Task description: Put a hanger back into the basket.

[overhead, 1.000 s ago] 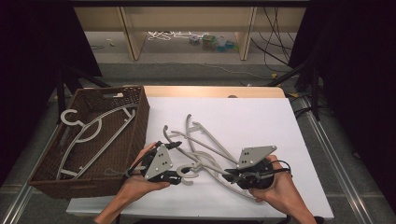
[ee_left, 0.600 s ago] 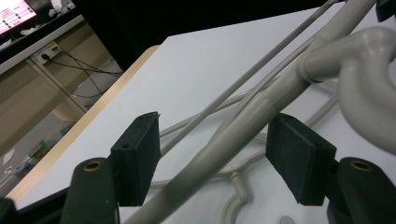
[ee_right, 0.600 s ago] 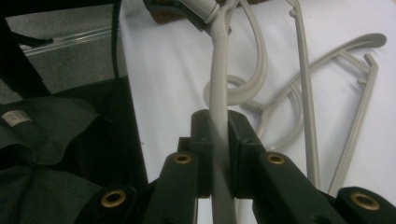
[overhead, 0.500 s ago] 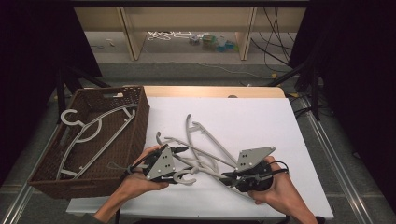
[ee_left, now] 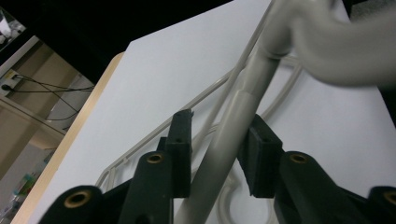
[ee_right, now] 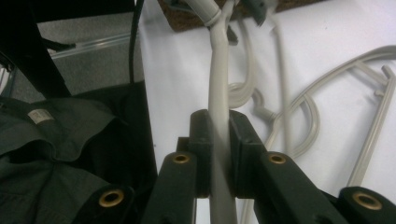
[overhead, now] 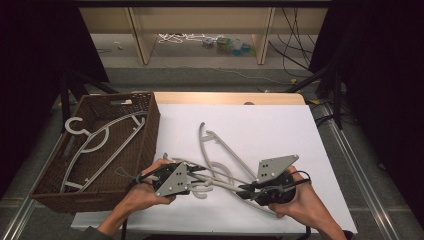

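Several grey plastic hangers (overhead: 220, 145) lie tangled on the white table (overhead: 260, 125). One hanger's bar (overhead: 220, 181) spans between my two grippers near the front edge. My left gripper (overhead: 197, 177) has the bar (ee_left: 229, 135) between its jaws. The jaws have just been closing. One pad (ee_left: 259, 158) touches the bar and a thin gap remains at the other pad (ee_left: 180, 154). My right gripper (overhead: 245, 190) is shut on the same hanger. In the right gripper view the grey bar (ee_right: 219, 84) is pinched between both pads of this gripper (ee_right: 219, 126).
A brown wicker basket (overhead: 147, 135) stands at the table's left and holds a grey hanger (overhead: 100, 140). A wooden strip (overhead: 225, 97) runs along the table's far edge. Beyond the floor are shelves with cables (overhead: 185, 37). Dark stands flank the table.
The left gripper's jaws have drawn in around the hanger bar. Both hands kept their places, and the right gripper stayed clamped on the bar.
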